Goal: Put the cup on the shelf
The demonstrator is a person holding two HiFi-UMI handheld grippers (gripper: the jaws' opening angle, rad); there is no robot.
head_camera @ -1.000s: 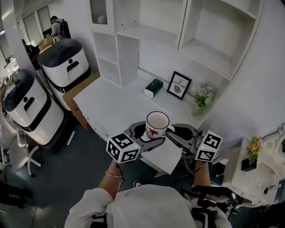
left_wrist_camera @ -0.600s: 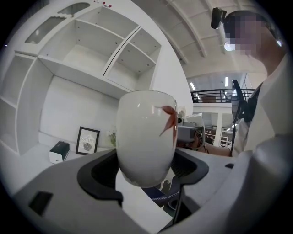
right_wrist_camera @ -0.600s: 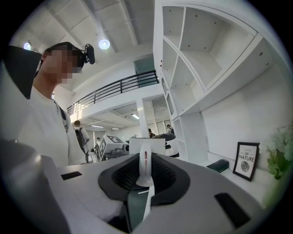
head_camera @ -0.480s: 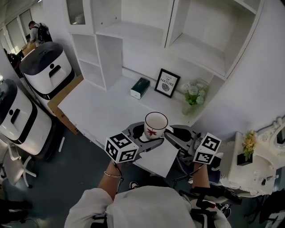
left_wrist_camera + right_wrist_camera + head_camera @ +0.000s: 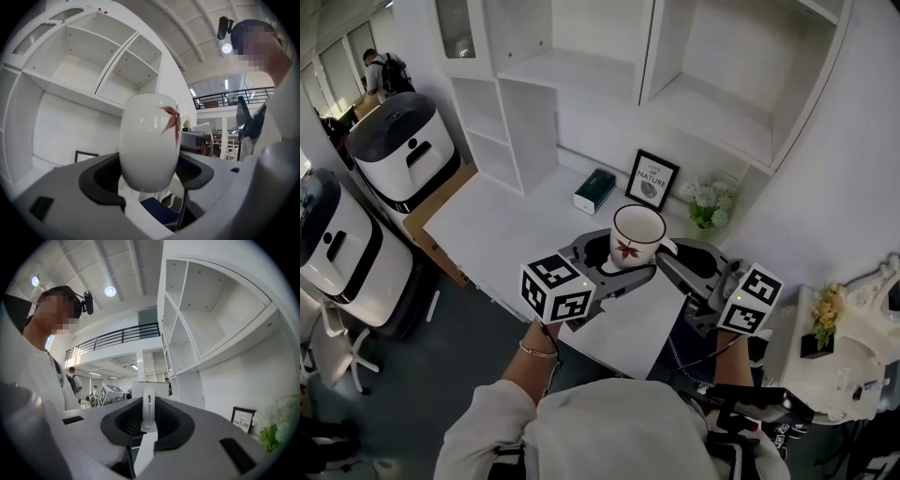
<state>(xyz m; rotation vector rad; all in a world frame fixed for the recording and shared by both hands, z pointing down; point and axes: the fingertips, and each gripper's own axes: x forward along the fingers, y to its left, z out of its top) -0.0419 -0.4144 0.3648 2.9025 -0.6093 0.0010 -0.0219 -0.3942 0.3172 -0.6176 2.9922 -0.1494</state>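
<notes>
While the left gripper (image 5: 619, 272) is clamping the mug (image 5: 637, 230) and the right gripper (image 5: 670, 262) its handle (image 5: 148, 411), both should be rising evenly.

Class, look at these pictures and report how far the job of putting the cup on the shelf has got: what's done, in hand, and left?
Done: the cup is picked up, clear of the desk. In hand: the left gripper clamps its body and the right gripper pinches its handle, with the cup lower than the empty shelf. Left: raise it, set it on the shelf, let go.
</notes>
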